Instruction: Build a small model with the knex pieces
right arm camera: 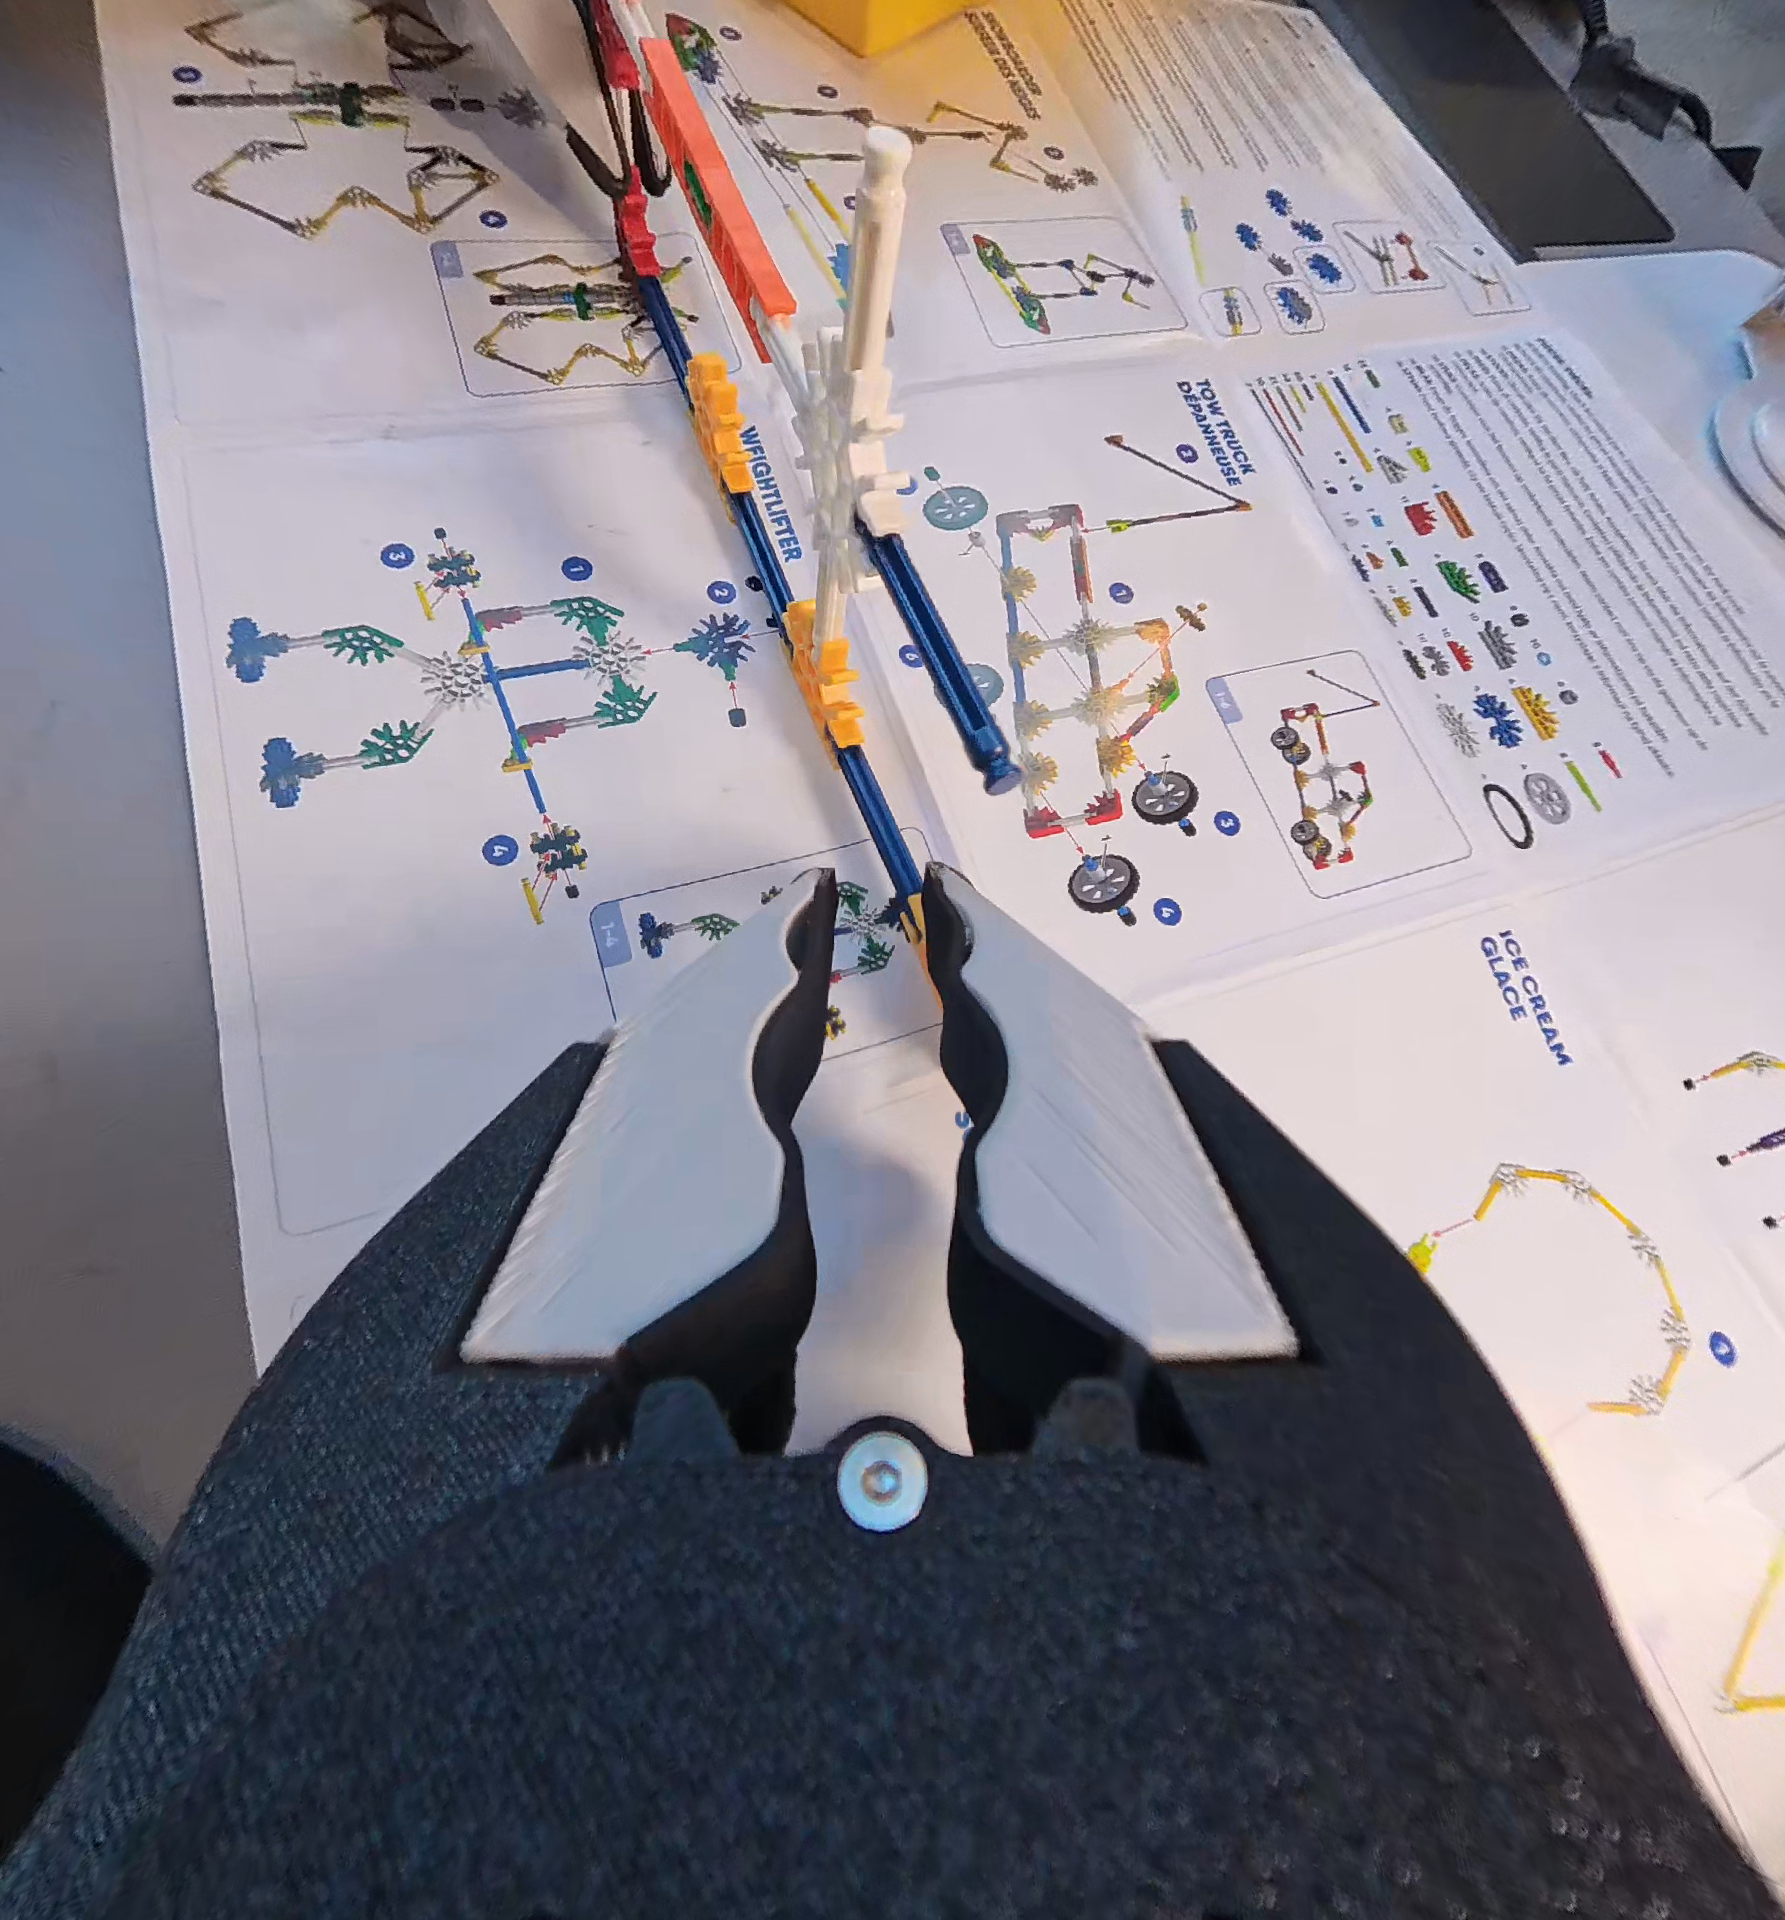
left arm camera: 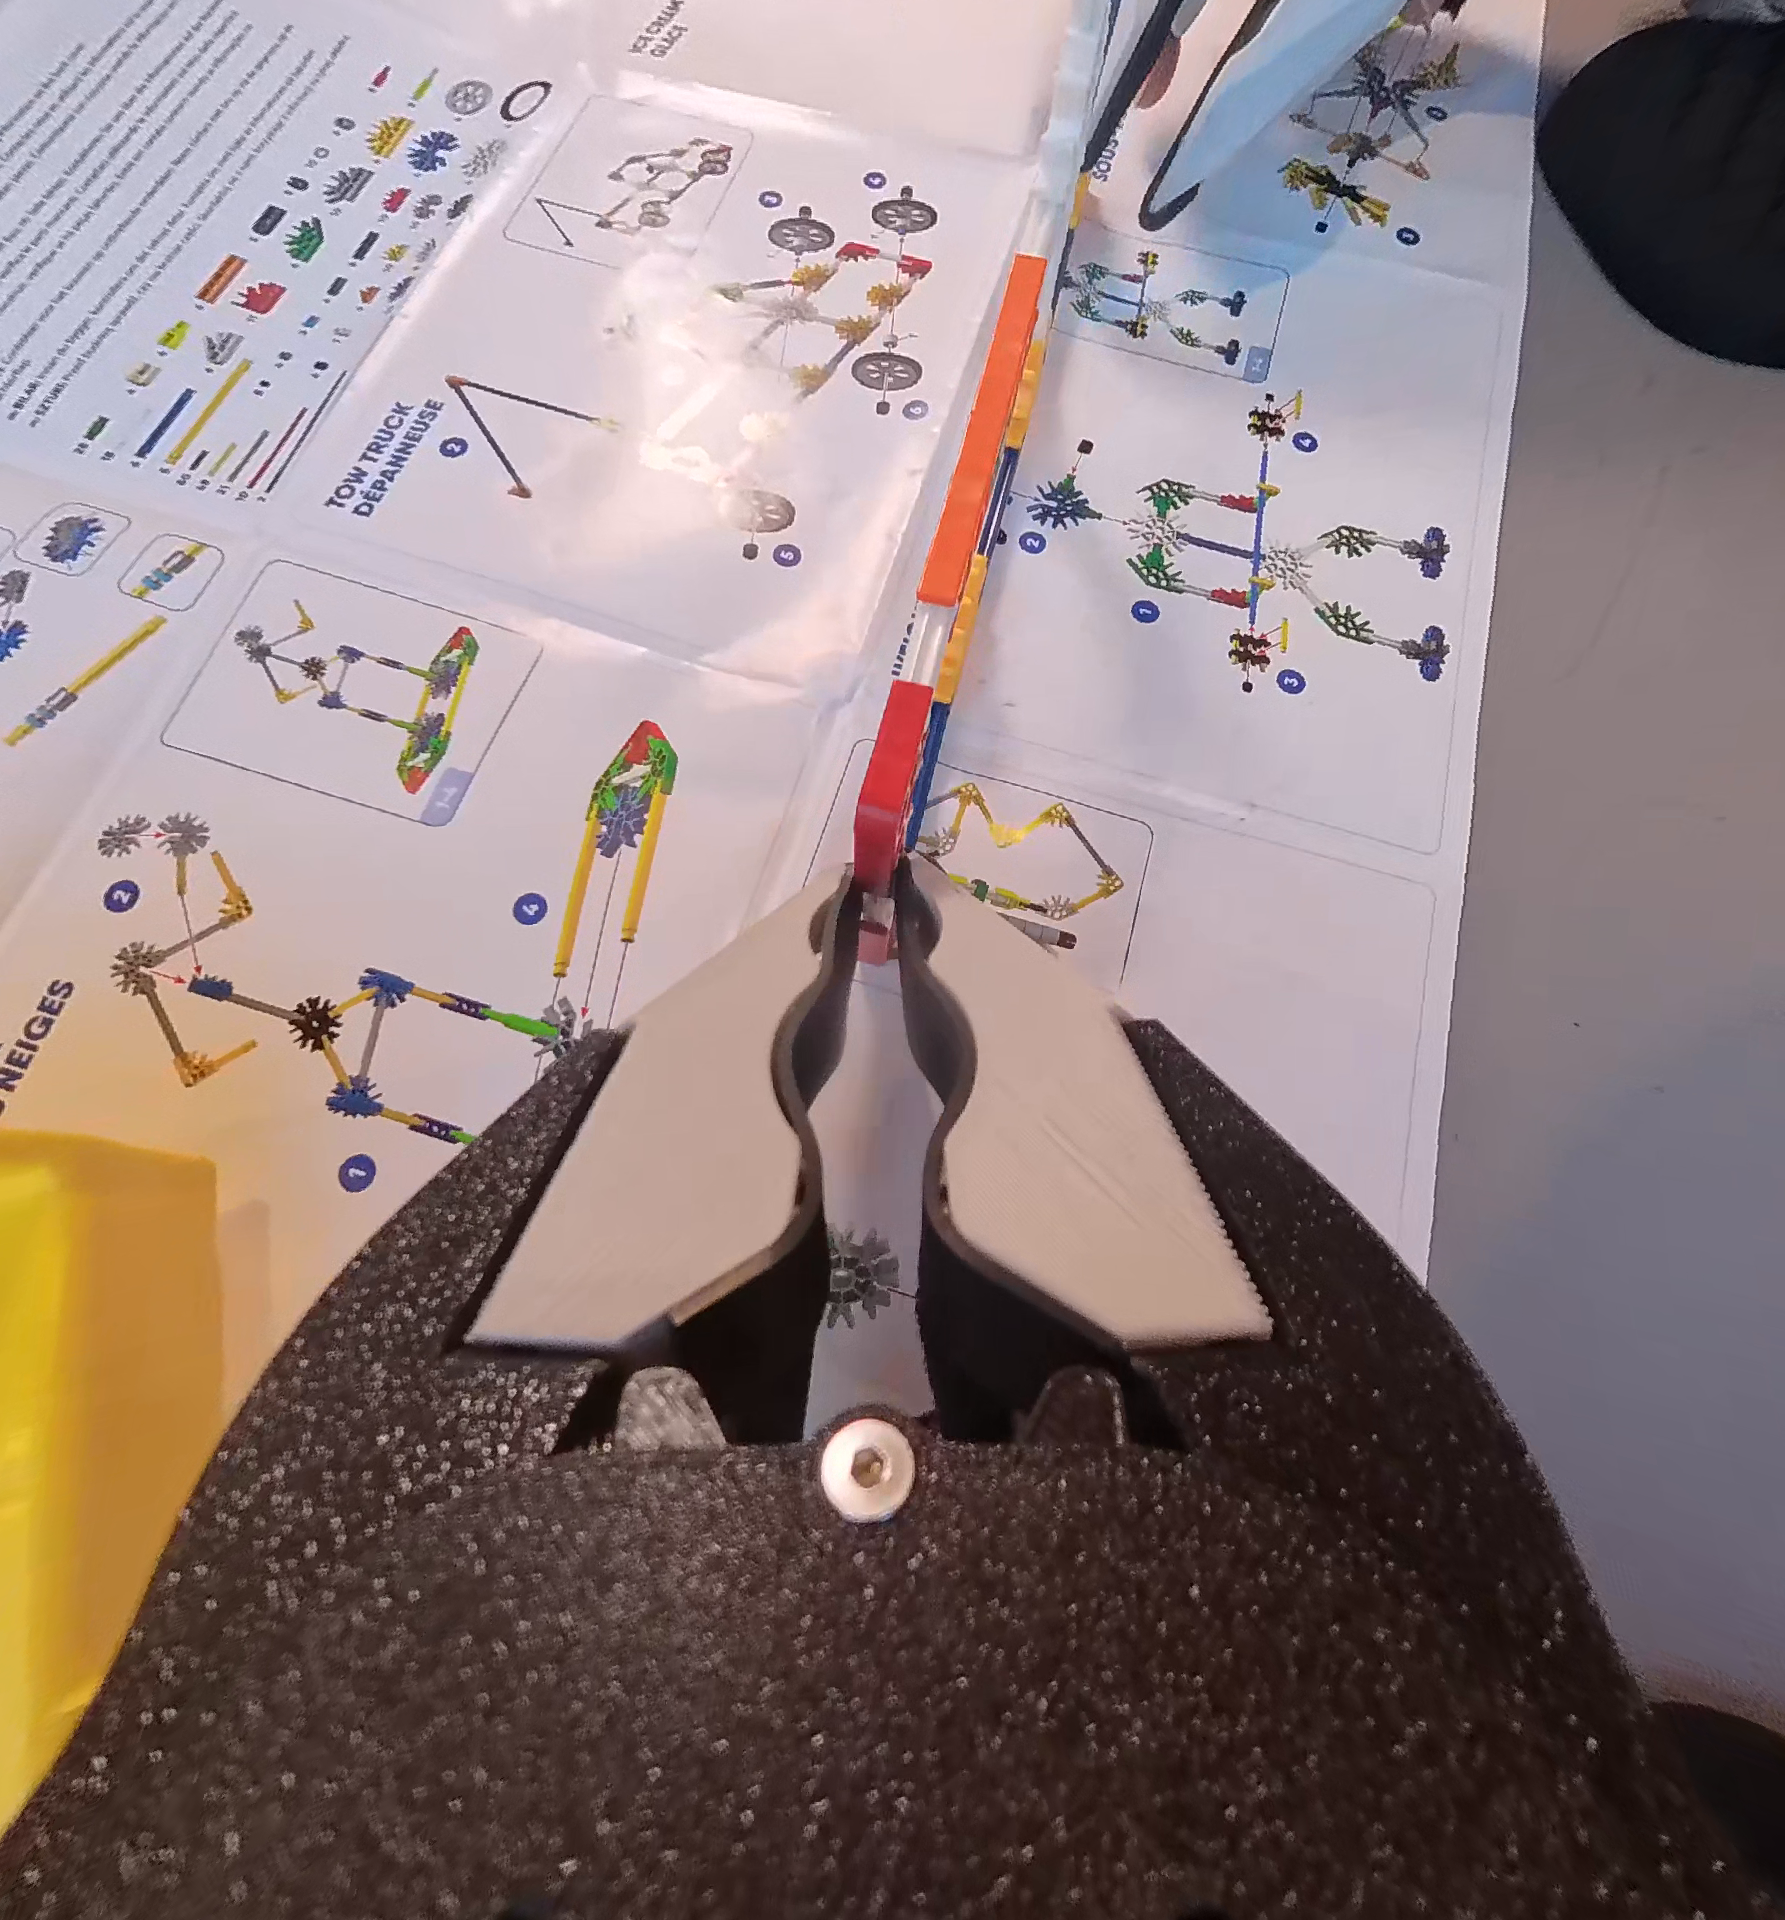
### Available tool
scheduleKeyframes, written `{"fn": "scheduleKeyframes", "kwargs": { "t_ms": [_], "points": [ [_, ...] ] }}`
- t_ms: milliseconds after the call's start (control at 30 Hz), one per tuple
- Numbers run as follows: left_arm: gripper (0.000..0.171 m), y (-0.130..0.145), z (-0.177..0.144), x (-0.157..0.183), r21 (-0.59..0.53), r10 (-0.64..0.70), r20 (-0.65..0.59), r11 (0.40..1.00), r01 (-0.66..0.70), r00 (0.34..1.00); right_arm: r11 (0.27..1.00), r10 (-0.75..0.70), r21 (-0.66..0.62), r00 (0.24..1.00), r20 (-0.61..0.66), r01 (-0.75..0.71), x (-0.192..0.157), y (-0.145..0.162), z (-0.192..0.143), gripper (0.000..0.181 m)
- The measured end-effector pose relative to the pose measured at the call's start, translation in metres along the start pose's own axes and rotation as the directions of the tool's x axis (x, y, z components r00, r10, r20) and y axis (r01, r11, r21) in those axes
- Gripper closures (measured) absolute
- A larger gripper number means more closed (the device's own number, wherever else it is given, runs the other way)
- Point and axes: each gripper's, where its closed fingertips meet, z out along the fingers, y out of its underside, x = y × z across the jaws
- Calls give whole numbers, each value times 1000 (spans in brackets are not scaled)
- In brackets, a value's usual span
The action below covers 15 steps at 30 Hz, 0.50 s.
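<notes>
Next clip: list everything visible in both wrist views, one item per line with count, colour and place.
Rod-and-connector assembly: one, blue rods, yellow, red and orange connectors, spanning between both tongs above the sheet.
White snowflake connector: one, on the assembly, with a white rod sticking up.
Loose-ended blue rod: one, angling off the white connector.
Instruction sheet: one, white with colour diagrams, unfolded on the table.
Yellow box: one, on the sheet beside the left tongs.
Left tongs: grey fingers, shut on the red end.
Right tongs: white fingers, around the blue-yellow end.

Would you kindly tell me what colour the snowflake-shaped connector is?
White; the snowflake-shaped connector shows best in the right wrist view.
</notes>
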Motion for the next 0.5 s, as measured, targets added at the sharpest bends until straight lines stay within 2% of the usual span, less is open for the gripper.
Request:
{"fn": "scheduleKeyframes", "kwargs": {
  "t_ms": [100,200,333,500],
  "points": [
    [167,0,0,0,1,6,-1,1000,-6,1000,1000,1,-22,1000,-7,-1,1,3,-1,168],
    [167,0,0,0,8,2,-12,1000,-2,1000,998,-12,-63,999,-43,9,4,6,2,180],
    [167,0,0,0,16,-1,-19,1000,1,1000,995,-9,-104,999,-42,4,4,8,4,181],
    [167,0,0,0,28,-20,-38,999,21,999,991,122,-59,993,2,-122,5,8,5,181]
  ]
}}
